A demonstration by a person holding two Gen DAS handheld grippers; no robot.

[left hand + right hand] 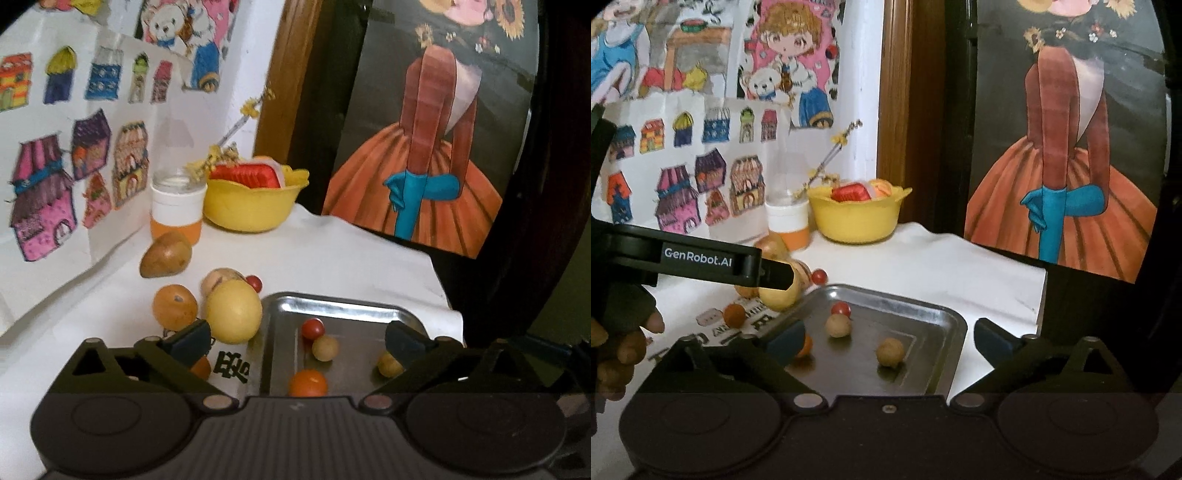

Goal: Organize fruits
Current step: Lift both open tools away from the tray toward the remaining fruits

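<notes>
Fruits in tray: you have four in the metal tray point(332, 306): one small red ball point(312, 328), two tan balls point(325, 348), one orange ball point(307, 383).
Fruits off tray: five or so on the white cloth point(332, 251) at 10 o'clock of the tray: big yellow fruit point(233, 311), orange fruit point(175, 304), brown pear shape point(166, 254), tan piece point(218, 280), small red ball point(254, 283); one more orange bit is half hidden behind your left finger.
Around: yellow bowl point(251, 206) with red item at 12 o'clock; bottle point(176, 210) beside it; drawings on the wall.
In the way: big yellow fruit touches the tray's left rim.
Left gripper point(295, 343): spread wide, empty, straddling the tray's left edge.
Right gripper point(890, 338): spread wide, empty, over the tray.
Your hand point(624, 332): bare fingertips at 9 o'clock in the right view.
</notes>
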